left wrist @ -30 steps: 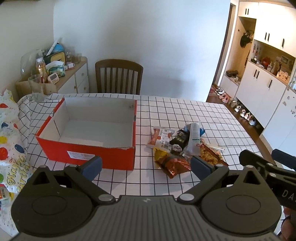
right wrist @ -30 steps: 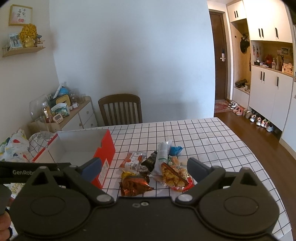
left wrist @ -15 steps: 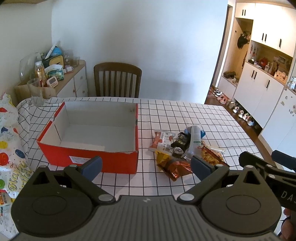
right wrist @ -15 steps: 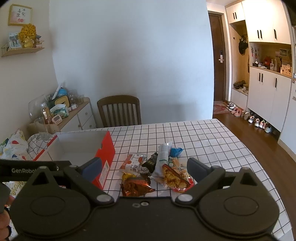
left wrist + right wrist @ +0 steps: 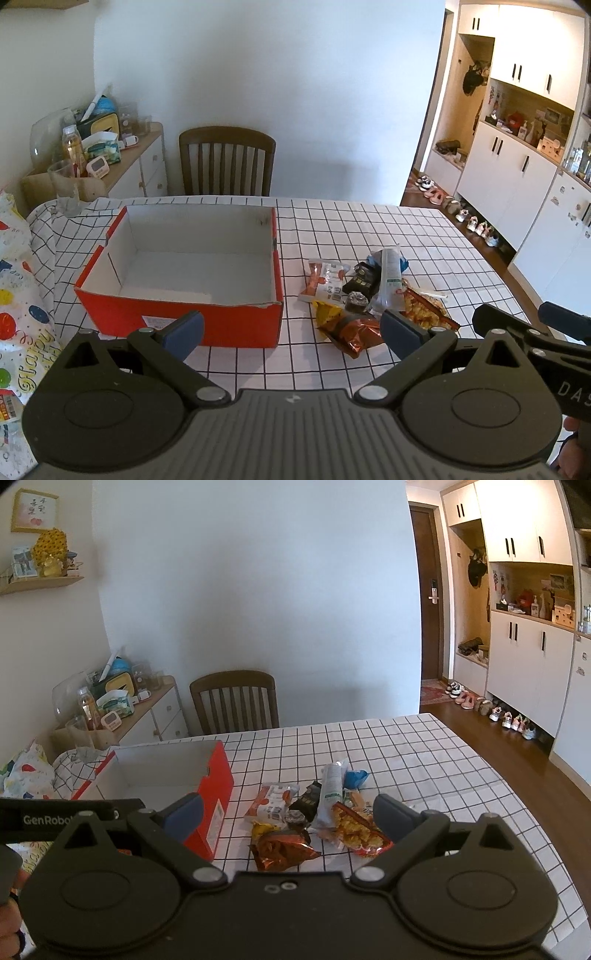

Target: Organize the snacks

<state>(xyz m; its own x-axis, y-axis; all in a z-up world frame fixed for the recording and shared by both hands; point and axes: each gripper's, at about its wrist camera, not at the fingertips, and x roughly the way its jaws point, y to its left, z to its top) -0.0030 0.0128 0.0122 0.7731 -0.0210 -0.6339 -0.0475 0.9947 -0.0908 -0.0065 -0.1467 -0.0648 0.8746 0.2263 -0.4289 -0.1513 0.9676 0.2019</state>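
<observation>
Checked table (image 5: 369,221), box (image 5: 192,254) empty, snacks (image 5: 314,812) heaped beside; both jaws apart, holding nothing. Best taking top packet first.

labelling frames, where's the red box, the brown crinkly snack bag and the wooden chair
red box (image 5: 236,325), left wrist view, on its red front wall
brown crinkly snack bag (image 5: 282,849), right wrist view, middle of the bag
wooden chair (image 5: 227,162), left wrist view, on the backrest slats

On the tabletop (image 5: 369,229) the box (image 5: 184,273) lies left of the heap of snacks (image 5: 369,295). A chair (image 5: 227,160) stands behind the tabletop.
</observation>
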